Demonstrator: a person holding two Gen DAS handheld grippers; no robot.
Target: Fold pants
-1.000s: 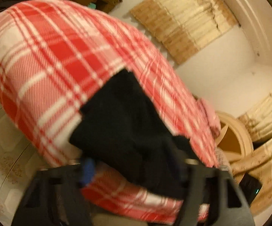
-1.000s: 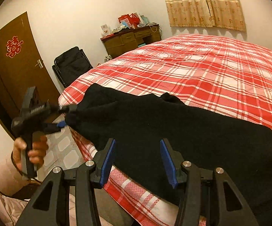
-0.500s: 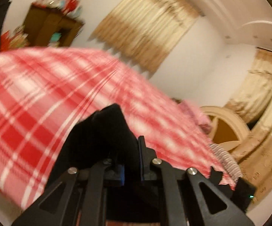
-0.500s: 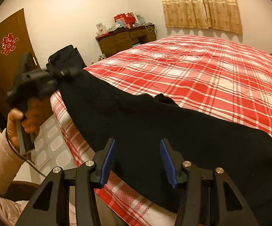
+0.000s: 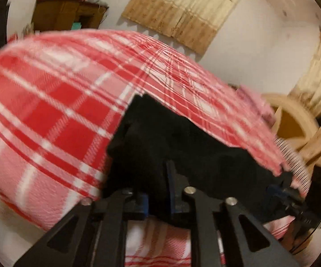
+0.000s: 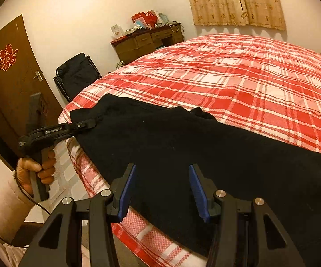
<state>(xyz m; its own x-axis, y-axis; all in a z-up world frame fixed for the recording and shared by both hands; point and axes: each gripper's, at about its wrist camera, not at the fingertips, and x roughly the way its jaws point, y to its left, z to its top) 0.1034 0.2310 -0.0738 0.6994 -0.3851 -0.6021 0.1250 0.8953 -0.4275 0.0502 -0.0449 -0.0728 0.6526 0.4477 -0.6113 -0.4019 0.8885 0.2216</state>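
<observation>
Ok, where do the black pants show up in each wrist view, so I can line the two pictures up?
Left wrist view: the black fabric pants fill the lower centre, running right from the shut left tool over the red-and-white plaid bedspread.
Right wrist view: the pants stretch across the middle along the bed's near edge, ahead of the open right tool.
Shared landmark: the brown wooden desk by the wall.
</observation>
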